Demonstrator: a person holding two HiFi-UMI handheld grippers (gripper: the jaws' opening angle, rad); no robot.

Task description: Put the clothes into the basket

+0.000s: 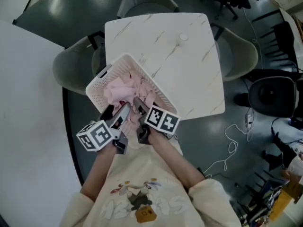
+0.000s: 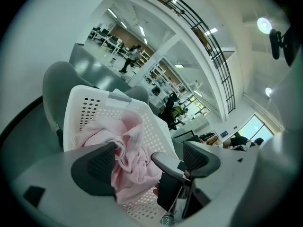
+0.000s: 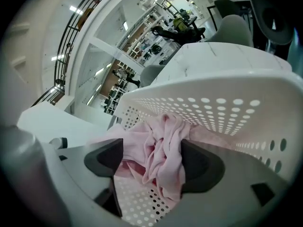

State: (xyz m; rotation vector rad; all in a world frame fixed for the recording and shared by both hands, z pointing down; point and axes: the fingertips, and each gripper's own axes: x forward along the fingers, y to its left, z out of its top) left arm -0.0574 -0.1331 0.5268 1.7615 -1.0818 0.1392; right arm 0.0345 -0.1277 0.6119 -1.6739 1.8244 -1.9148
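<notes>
While the pink clothes (image 1: 124,88) lie in the white basket (image 1: 96,92) at centre-left of the head view | left tool (image 1: 116,111) released | right tool (image 1: 139,107) released | no other garment shows; task looks essentially complete.

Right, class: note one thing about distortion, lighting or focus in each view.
Head view: even light, pale reflections on the dark floor. Left gripper view: strong fisheye bend, dark corners, a glaring ceiling lamp. Right gripper view: same fisheye; the rim of the basket bows, the pink clothes look sharp.
</notes>
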